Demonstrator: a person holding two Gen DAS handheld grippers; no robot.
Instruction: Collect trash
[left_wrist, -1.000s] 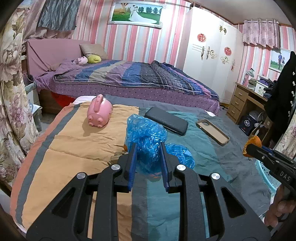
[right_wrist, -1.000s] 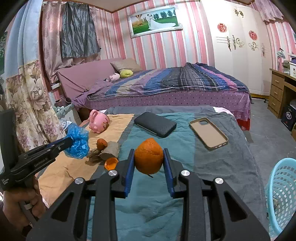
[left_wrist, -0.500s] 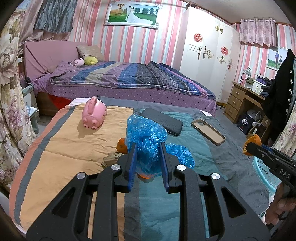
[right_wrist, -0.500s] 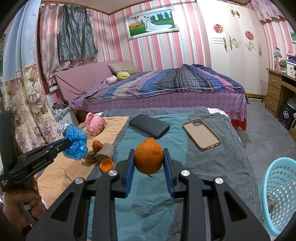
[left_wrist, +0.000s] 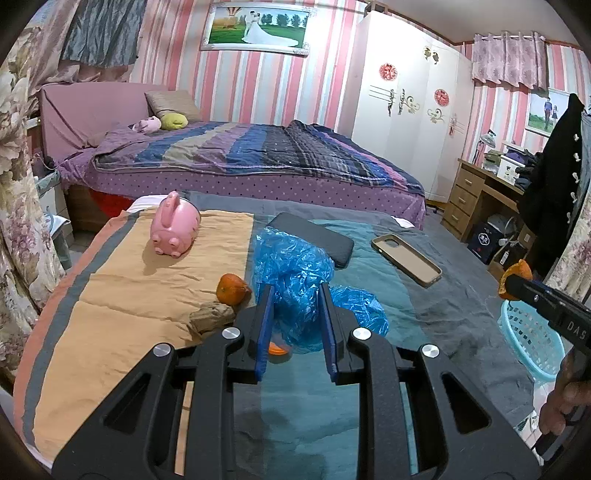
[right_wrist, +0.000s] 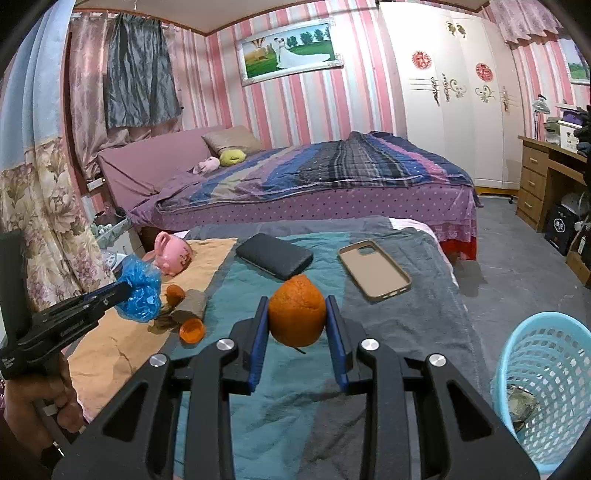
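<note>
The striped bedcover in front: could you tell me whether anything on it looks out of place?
Yes: food scraps lie among the belongings. A small orange, a crumpled brown wrapper and an orange peel piece sit on the bedcover near the pink piggy bank.

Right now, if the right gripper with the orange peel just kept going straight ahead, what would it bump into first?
Probably the tan phone case or the dark wallet on the blanket. The right gripper, shut on the orange peel, points slightly downward between them; depth is unclear.

Low bed (right_wrist: 436, 295) under a striped orange, teal and grey cover, pink piggy bank (left_wrist: 175, 229) near the far left corner, black case (right_wrist: 274, 255) and tan phone case (right_wrist: 373, 268) toward the far edge, small orange (left_wrist: 231, 289), crumpled brown paper (left_wrist: 211, 316) and orange cap (right_wrist: 192, 330) left of centre
</note>
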